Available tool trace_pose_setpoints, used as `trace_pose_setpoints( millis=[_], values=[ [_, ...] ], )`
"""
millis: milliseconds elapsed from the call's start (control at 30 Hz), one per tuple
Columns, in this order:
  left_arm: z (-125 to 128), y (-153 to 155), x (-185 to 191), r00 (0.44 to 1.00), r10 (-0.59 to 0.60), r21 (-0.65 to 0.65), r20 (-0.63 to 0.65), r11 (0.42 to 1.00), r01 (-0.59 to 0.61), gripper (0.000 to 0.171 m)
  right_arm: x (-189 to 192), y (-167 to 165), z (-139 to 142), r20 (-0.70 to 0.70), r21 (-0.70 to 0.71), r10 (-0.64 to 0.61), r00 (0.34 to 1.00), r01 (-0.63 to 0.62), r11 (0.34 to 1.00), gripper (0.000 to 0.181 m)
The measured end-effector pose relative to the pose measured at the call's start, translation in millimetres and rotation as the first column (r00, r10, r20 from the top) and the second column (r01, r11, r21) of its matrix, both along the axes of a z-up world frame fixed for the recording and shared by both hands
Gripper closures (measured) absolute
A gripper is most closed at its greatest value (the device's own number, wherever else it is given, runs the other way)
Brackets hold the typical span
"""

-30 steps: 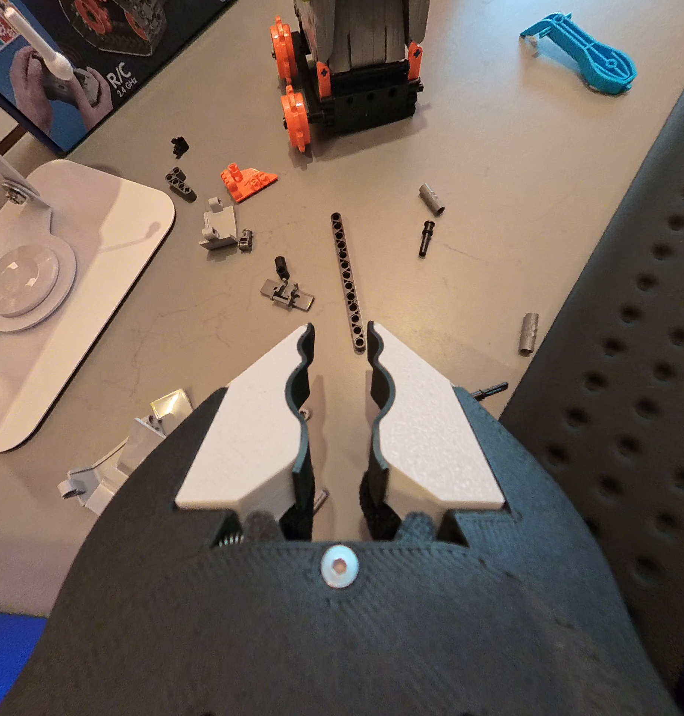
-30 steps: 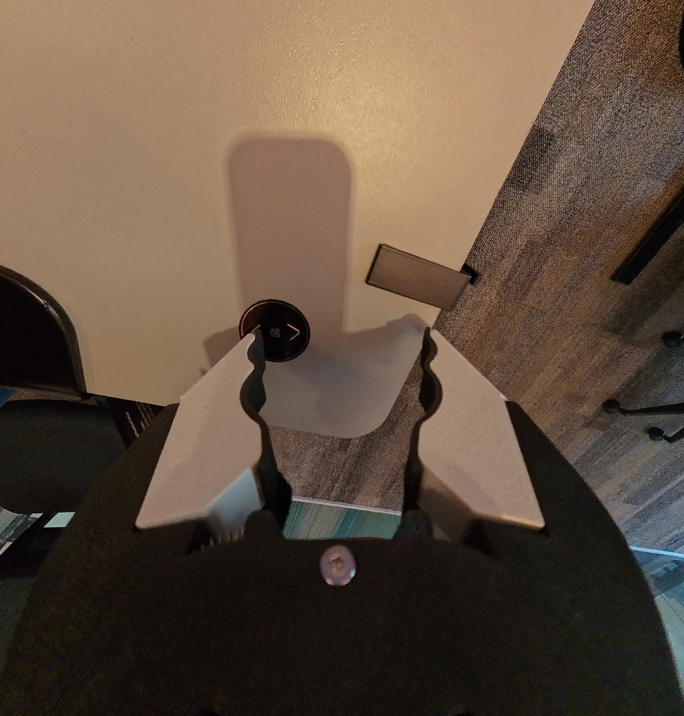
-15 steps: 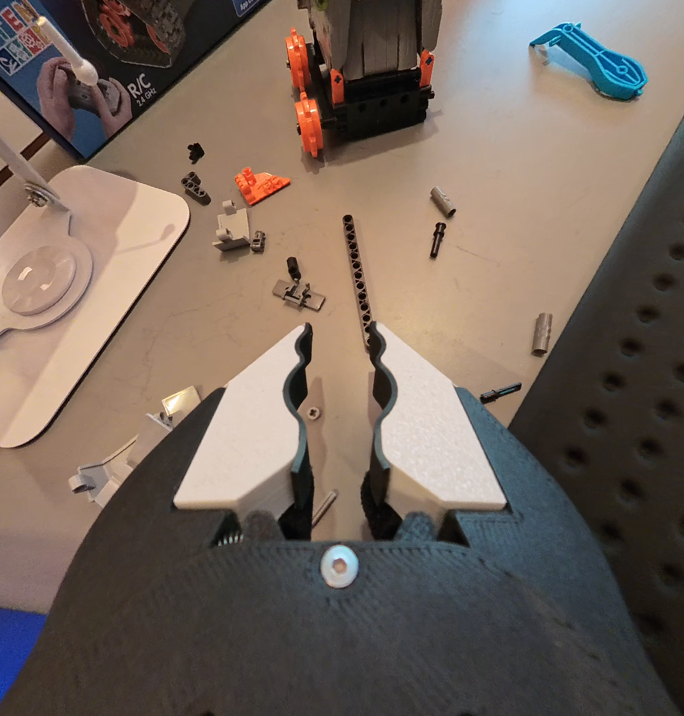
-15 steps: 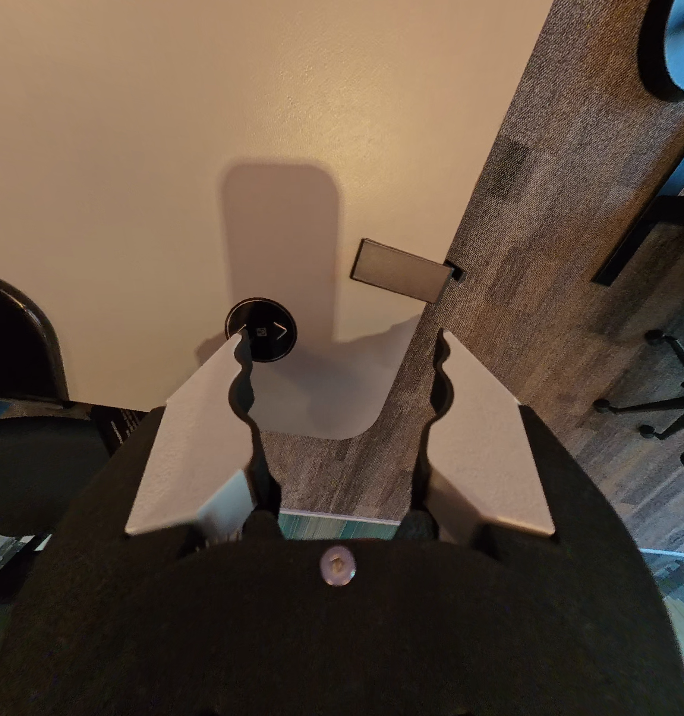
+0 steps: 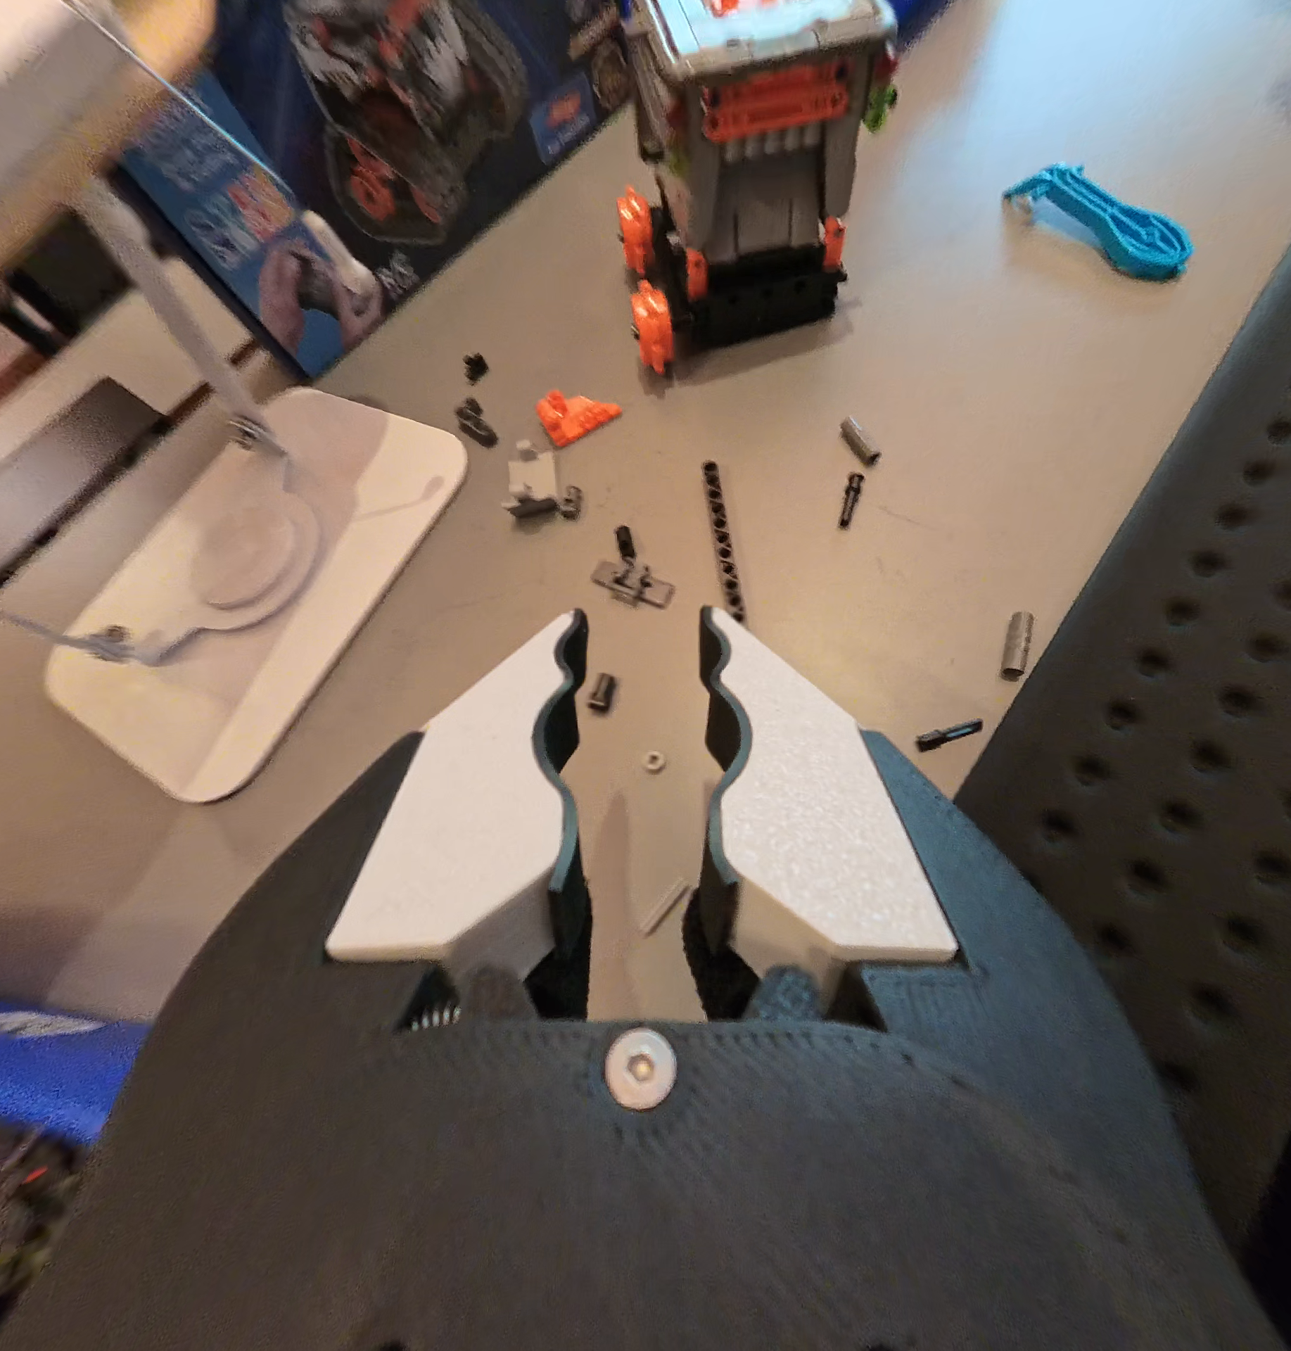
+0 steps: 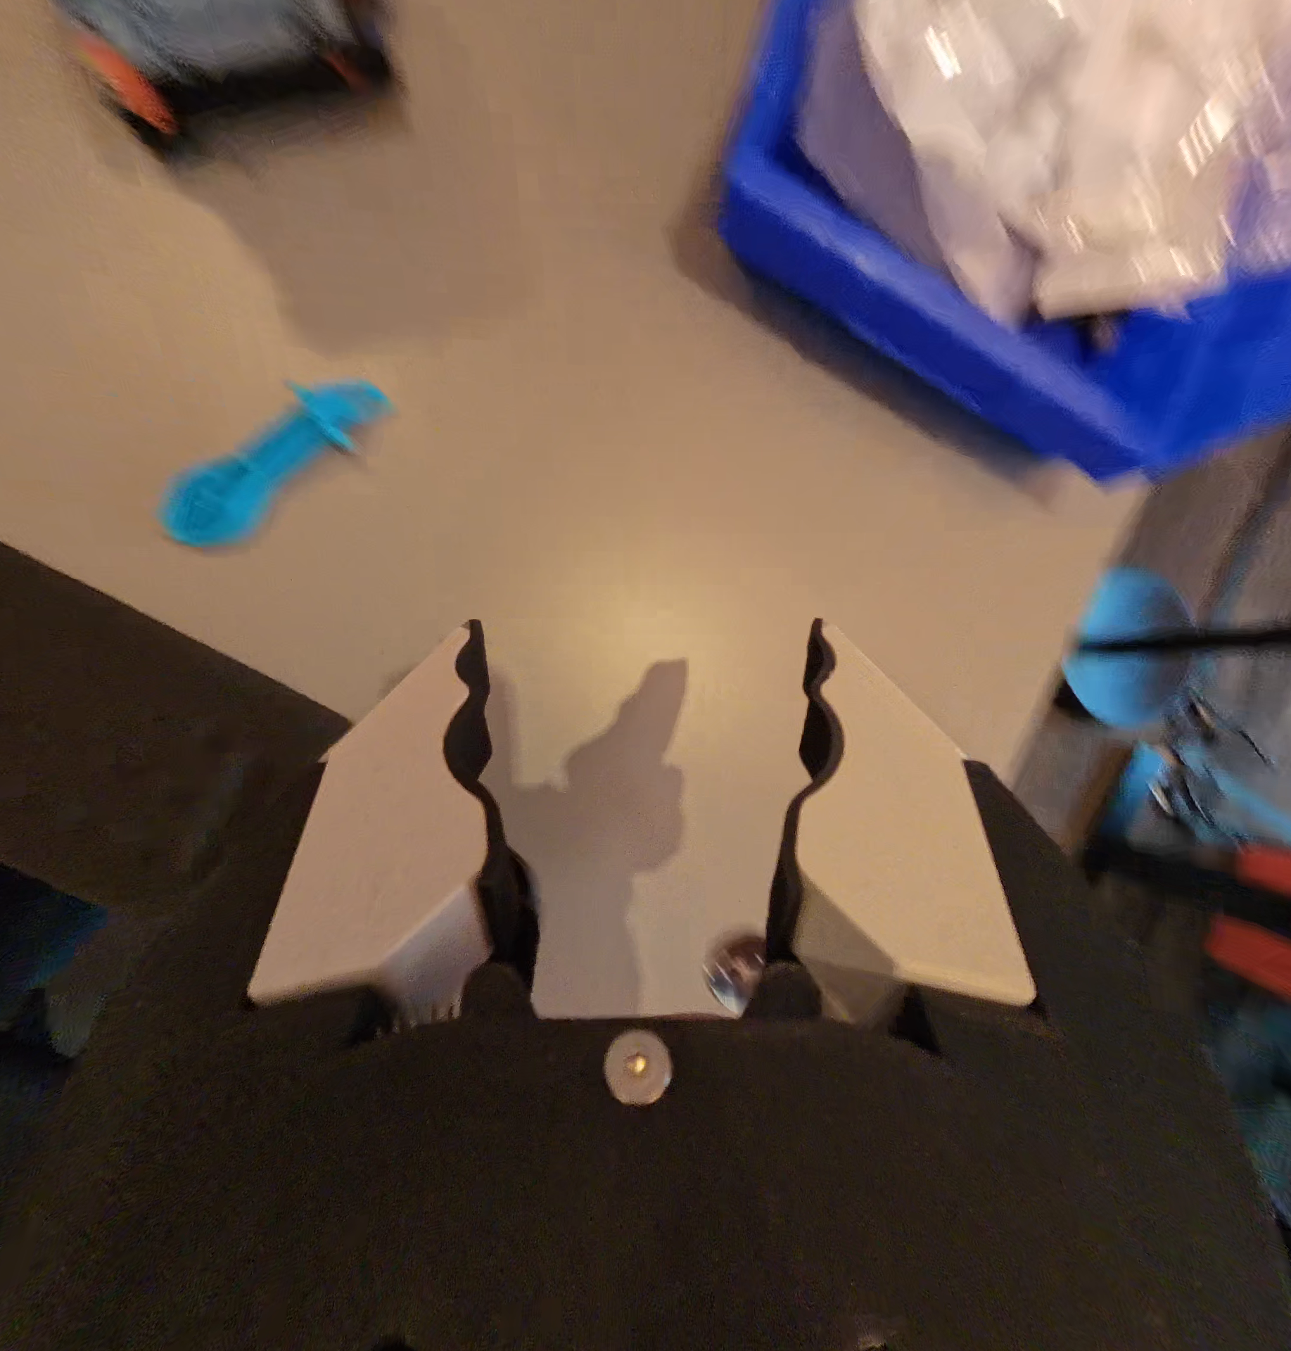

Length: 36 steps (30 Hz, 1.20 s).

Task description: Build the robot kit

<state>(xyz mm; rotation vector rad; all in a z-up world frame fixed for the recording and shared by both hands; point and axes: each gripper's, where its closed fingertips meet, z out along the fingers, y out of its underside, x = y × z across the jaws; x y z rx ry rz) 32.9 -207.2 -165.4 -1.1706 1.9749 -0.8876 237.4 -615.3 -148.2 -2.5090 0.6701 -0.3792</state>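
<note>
My left gripper (image 5: 644,621) is open and empty, low over a grey table (image 5: 956,409). Between and just ahead of its fingers lie small building-toy parts: a black connector (image 5: 600,691), a tiny grey ring (image 5: 654,761), a grey clip plate (image 5: 633,583) and a long black holed beam (image 5: 722,537). Farther off stands a grey, black and orange toy vehicle (image 5: 748,219). My right gripper (image 6: 644,629) is wide open and empty above bare table. A blue plastic tool (image 6: 262,468) lies to its far left; it also shows in the left wrist view (image 5: 1110,219).
A white stand base (image 5: 211,643) sits at the left, with a printed toy box (image 5: 379,168) behind it. A perforated black chair back (image 5: 1198,731) fills the right. In the blurred right wrist view a blue bin (image 6: 993,314) holds clear bags.
The left gripper has pulled back and tilted up, showing more of the vehicle and box. The right gripper has swung from the table edge and floor to over the table, and opened wider.
</note>
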Motion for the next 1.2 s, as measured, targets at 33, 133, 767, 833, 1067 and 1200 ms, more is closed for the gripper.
trace_pose_setpoints(
  millis=[33, 133, 767, 833, 1067, 1200],
  values=[
    [14, 8, -2, 1.000, 0.006, 0.012, 0.031, 1.000, -0.007, 0.142, -9, 27, 7, 0.000, 0.058, 0.056, 0.998, -0.056, 0.997, 0.098],
    [55, 51, -17, 0.996, 0.040, 0.101, 0.080, 0.994, -0.048, 0.142, -40, 100, 22, 0.035, 0.183, 0.235, 0.971, -0.238, 0.954, 0.108],
    [20, 332, -105, 0.831, 0.379, 0.469, -0.407, 0.867, -0.166, 0.151, -150, 278, -17, -0.013, 0.415, 0.602, 0.799, -0.543, 0.730, 0.124],
    [11, 354, -97, 0.807, 0.393, 0.445, -0.440, 0.876, -0.184, 0.149, -155, 284, -18, -0.016, 0.429, 0.610, 0.792, -0.546, 0.720, 0.124],
    [-43, 395, -98, 0.659, 0.334, 0.416, -0.674, 0.909, -0.035, 0.150, -158, 293, -19, -0.012, 0.453, 0.616, 0.788, -0.545, 0.706, 0.127],
    [-60, 403, -106, 0.580, 0.340, 0.405, -0.740, 0.914, -0.019, 0.149, -157, 294, -18, -0.009, 0.470, 0.608, 0.794, -0.534, 0.703, 0.128]
  ],
)
